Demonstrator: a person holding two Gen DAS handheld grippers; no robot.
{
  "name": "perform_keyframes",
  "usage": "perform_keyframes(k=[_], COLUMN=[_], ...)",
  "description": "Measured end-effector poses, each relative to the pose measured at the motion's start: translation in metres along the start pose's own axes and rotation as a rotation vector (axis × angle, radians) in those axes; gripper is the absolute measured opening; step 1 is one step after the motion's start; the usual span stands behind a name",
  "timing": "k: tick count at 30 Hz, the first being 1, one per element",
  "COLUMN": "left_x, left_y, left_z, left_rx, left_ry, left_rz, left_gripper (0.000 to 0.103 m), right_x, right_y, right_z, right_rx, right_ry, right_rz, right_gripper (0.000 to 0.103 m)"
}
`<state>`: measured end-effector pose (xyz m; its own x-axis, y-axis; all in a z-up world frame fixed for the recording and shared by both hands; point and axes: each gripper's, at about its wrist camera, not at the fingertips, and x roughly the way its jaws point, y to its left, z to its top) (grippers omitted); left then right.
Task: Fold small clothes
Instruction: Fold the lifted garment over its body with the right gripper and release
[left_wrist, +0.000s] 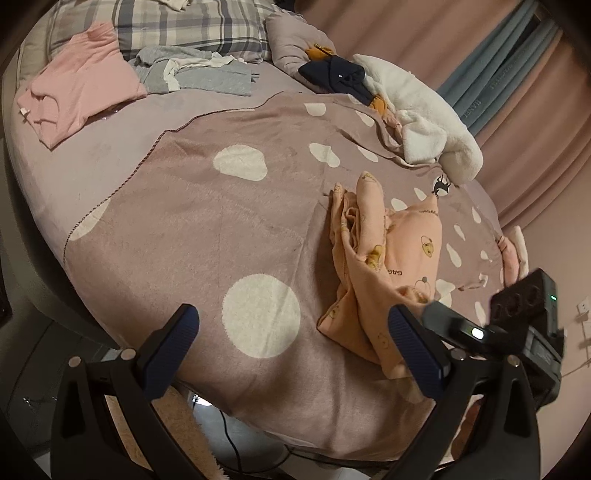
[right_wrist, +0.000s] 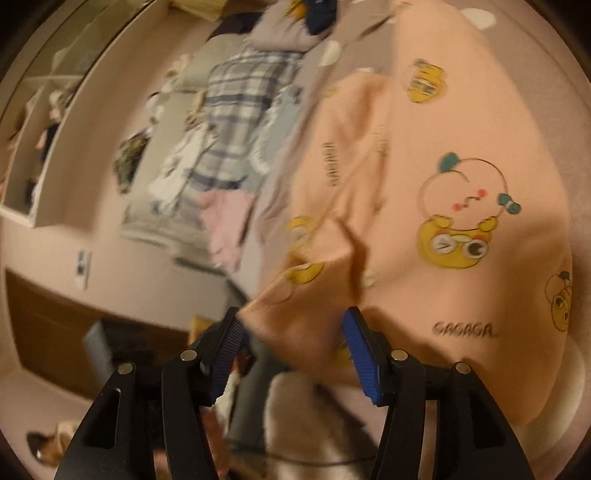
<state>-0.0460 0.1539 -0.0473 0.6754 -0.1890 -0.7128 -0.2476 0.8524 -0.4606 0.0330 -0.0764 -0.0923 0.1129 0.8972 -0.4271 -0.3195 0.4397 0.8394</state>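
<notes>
A peach child's garment with cartoon prints lies crumpled on the mauve polka-dot blanket at the bed's near right. My left gripper is open and empty, just above the blanket edge, left of the garment. The right gripper's body shows at the garment's near corner. In the right wrist view the peach garment fills the frame and its edge lies between my right gripper's parted fingers. The jaws stand open around the cloth. That view is blurred.
A folded pink garment and grey clothes lie at the far end by a plaid pillow. A white fleece and dark clothes sit far right. Curtains hang beyond the bed.
</notes>
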Motion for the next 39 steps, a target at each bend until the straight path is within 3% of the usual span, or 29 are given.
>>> perform_keyframes(k=[3, 5, 7, 10, 12, 14, 15, 18, 20, 24, 27, 29, 32, 33, 36, 37, 39], left_x=[0.0, 0.001, 0.002, 0.005, 0.009, 0.011, 0.011, 0.012, 0.016, 0.014, 0.012, 0.012, 0.01, 0.009, 0.007, 0.007, 0.004], left_y=[0.001, 0.0, 0.0, 0.001, 0.003, 0.004, 0.006, 0.011, 0.014, 0.016, 0.011, 0.009, 0.008, 0.007, 0.004, 0.004, 0.005], left_z=[0.0, -0.001, -0.001, 0.0, 0.002, 0.003, 0.003, 0.003, 0.004, 0.003, 0.003, 0.002, 0.0, -0.001, -0.002, -0.002, -0.002], left_rx=[-0.005, 0.002, 0.008, 0.009, 0.004, 0.0, 0.002, -0.002, -0.028, -0.063, -0.038, -0.031, -0.032, -0.023, 0.019, 0.027, 0.035], left_ry=[0.002, 0.007, 0.011, 0.007, 0.013, 0.018, 0.018, 0.017, 0.026, 0.031, 0.022, 0.02, 0.03, 0.031, 0.028, 0.028, 0.025], left_rz=[0.004, 0.011, 0.012, 0.032, 0.046, 0.051, 0.046, 0.057, 0.072, 0.026, 0.055, 0.059, 0.036, 0.035, 0.067, 0.07, 0.058], left_gripper=[0.102, 0.102, 0.102, 0.102, 0.102, 0.102, 0.102, 0.102, 0.102, 0.102, 0.102, 0.102, 0.102, 0.102, 0.102, 0.102, 0.102], right_x=[-0.015, -0.026, -0.033, -0.026, -0.019, -0.019, -0.025, -0.059, -0.077, -0.089, -0.069, -0.037, 0.024, 0.038, 0.063, 0.065, 0.057], right_y=[0.011, 0.008, 0.002, -0.006, -0.022, -0.054, -0.065, -0.095, -0.101, -0.077, -0.05, -0.03, -0.02, -0.022, -0.017, -0.013, -0.002], right_z=[0.008, 0.032, 0.062, 0.109, 0.127, 0.136, 0.133, 0.12, 0.113, 0.107, 0.111, 0.108, 0.102, 0.097, 0.084, 0.083, 0.084], right_rx=[-0.078, -0.049, -0.009, 0.03, 0.07, 0.19, 0.22, 0.252, 0.269, 0.22, 0.118, 0.044, 0.016, 0.042, 0.087, 0.083, 0.039], right_ry=[-0.068, -0.13, -0.152, -0.138, -0.124, -0.11, -0.126, -0.191, -0.223, -0.247, -0.183, -0.081, 0.039, 0.058, 0.141, 0.155, 0.136], right_rz=[-0.097, -0.163, -0.145, -0.107, -0.221, -0.383, -0.391, -0.344, -0.408, -0.46, -0.404, -0.316, -0.361, -0.33, -0.13, -0.117, -0.178], right_gripper=[0.065, 0.065, 0.065, 0.065, 0.064, 0.053, 0.042, 0.026, 0.018, 0.018, 0.019, 0.019, 0.02, 0.021, 0.021, 0.021, 0.021])
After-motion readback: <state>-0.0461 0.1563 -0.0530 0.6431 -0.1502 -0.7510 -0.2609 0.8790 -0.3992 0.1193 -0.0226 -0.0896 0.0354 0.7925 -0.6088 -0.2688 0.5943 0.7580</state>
